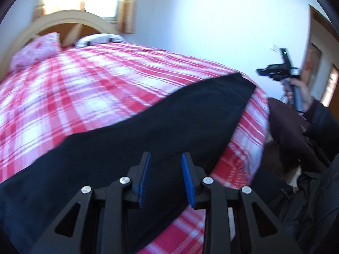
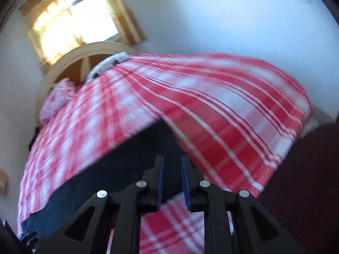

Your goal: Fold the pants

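The left gripper [image 1: 166,158] hovers over the black pants [image 1: 131,146], its 2 blue pads apart and holding nothing. The right gripper [image 2: 172,162] has a narrower gap, also without cloth. The pants lie flat along the near edge of the plaid bedcover [image 1: 101,80]; beyond, the headboard [image 1: 70,19] and wall.

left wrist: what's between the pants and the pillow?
Only red-and-white plaid bedspread lies between the black pants and the pink pillow, per the left wrist view.
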A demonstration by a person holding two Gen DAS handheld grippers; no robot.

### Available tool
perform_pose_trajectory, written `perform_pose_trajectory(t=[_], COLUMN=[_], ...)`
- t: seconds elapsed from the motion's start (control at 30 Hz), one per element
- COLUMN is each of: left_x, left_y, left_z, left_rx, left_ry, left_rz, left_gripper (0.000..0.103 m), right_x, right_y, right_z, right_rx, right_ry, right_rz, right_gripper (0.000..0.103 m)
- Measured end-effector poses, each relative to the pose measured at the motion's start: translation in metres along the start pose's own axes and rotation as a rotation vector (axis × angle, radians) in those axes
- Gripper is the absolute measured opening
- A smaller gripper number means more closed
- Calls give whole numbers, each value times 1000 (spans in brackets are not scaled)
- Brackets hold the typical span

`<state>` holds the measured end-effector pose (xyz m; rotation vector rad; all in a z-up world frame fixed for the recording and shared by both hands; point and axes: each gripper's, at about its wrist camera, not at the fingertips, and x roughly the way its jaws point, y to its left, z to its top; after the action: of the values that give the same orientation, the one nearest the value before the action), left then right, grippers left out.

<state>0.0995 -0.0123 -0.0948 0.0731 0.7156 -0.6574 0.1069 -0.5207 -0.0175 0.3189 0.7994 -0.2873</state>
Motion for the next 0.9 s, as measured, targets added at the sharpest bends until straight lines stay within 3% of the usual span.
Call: perform_pose_trajectory(t=[0.1,0.17,0.27,0.4,0.5,0.6,0.7,0.9], left_x=[-11,-12,-7,-4,-5,-9,-15,-24], left_y=[16,28,37,37,35,34,36,49], left_z=[-6,-10,-17,-28,-33,-38,-40,-38], left_rx=[-45,-87,-126,-131,-135,-142,-158,-201], left_ry=[-16,-18,8,41,47,43,24,-20], left_rz=[74,88,95,69,48,27,13,24], left_gripper=[33,33,32,32,33,39,39,40], right_x=[-5,12,49,98,129,152,169,132], right_y=[63,117,203,312,385,434,457,472], right_z=[8,7,-13,-58,-98,-137,-167,-207], right_rx=[-103,-156,-237,-316,-389,-469,-494,-717], right_ry=[26,116,257,452,577,669,811,889], right_rz=[154,322,523,694,776,783,817,919], right_gripper=[21,34,35,35,35,35,35,37])
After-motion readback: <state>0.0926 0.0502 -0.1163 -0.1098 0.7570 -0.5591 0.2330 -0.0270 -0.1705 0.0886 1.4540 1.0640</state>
